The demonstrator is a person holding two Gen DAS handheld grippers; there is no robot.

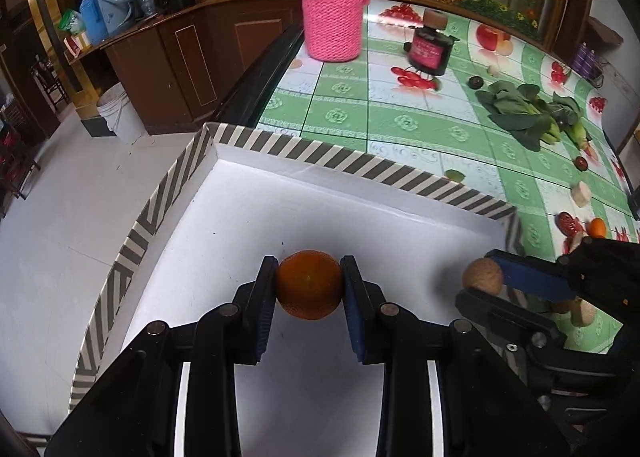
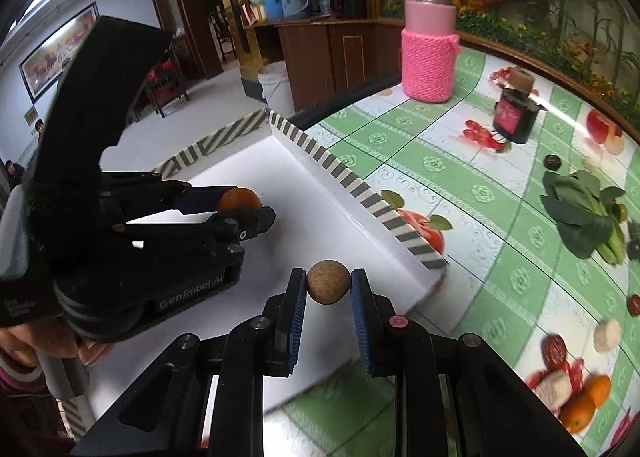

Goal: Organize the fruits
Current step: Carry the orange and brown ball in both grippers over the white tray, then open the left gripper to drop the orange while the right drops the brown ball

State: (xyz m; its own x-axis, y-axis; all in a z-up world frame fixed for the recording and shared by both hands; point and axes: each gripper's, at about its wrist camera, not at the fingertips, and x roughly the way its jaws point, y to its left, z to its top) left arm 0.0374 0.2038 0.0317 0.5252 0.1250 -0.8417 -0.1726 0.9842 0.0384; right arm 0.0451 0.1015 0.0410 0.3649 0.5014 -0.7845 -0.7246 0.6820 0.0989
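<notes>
Orange point(image 1: 309, 284) pinched between the left gripper's point(image 1: 309, 283) fingers, hanging over the white floor of the striped-rim box point(image 1: 360, 169), toward its near left side. Just to its right, a small brown round fruit point(image 2: 328, 281) is clamped between the right gripper's point(image 2: 328, 283) fingers, over the box's near right corner, close to the rim. Both fruits sit dead ahead of their own fingers, so what counts now is straight down: box floor beneath each, nothing lying in the way. How far above the floor each one hangs is hard to judge through these lenses. Left hand is deeper inside the box, right nearer the edge. More fruit waits out on the green worktop point(image 2: 440, 185), far right past the leafy greens point(image 2: 580, 213).
</notes>
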